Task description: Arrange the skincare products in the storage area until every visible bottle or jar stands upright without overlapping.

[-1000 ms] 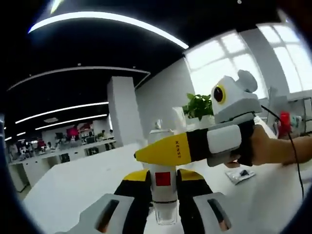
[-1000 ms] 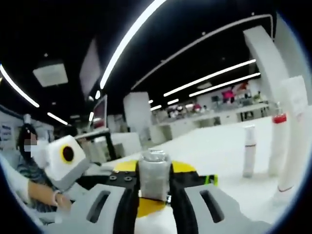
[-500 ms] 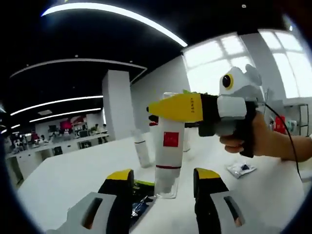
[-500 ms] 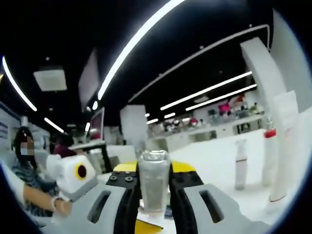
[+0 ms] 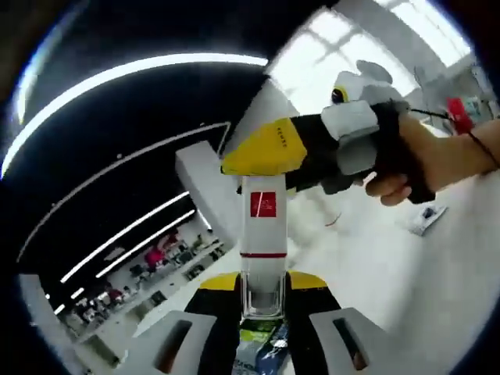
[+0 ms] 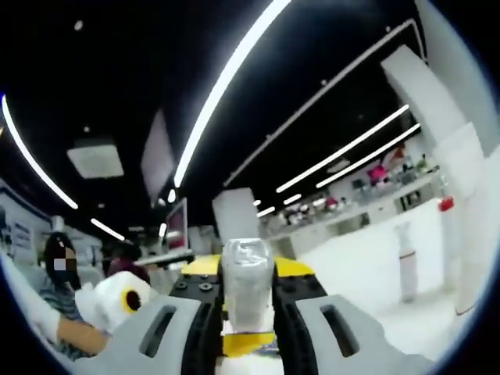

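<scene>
Two hand-held grippers meet on one white bottle [image 5: 262, 223], one at each end of it. The left hand-held gripper [image 5: 263, 301] has its jaws closed on the clear foot of the bottle, right in front of its camera. From there the bottle's long axis runs straight away from the jaws, red square label facing the lens. At the far end, the right hand-held gripper [image 5: 262, 150] crosses it at a right angle, coming in from the right with a hand [image 5: 406, 168] behind it. In the right gripper view, its own jaws [image 6: 248, 291] are clamped on the clear cap [image 6: 248, 277].

Beyond, on the counter [image 6: 367, 273], a slim bottle [image 6: 407, 262] stands upright, well apart. The held bottle looks tilted against the room, so I judge the next move is setting its foot down on the counter; the left gripper, at the foot, is the one to steer it.
</scene>
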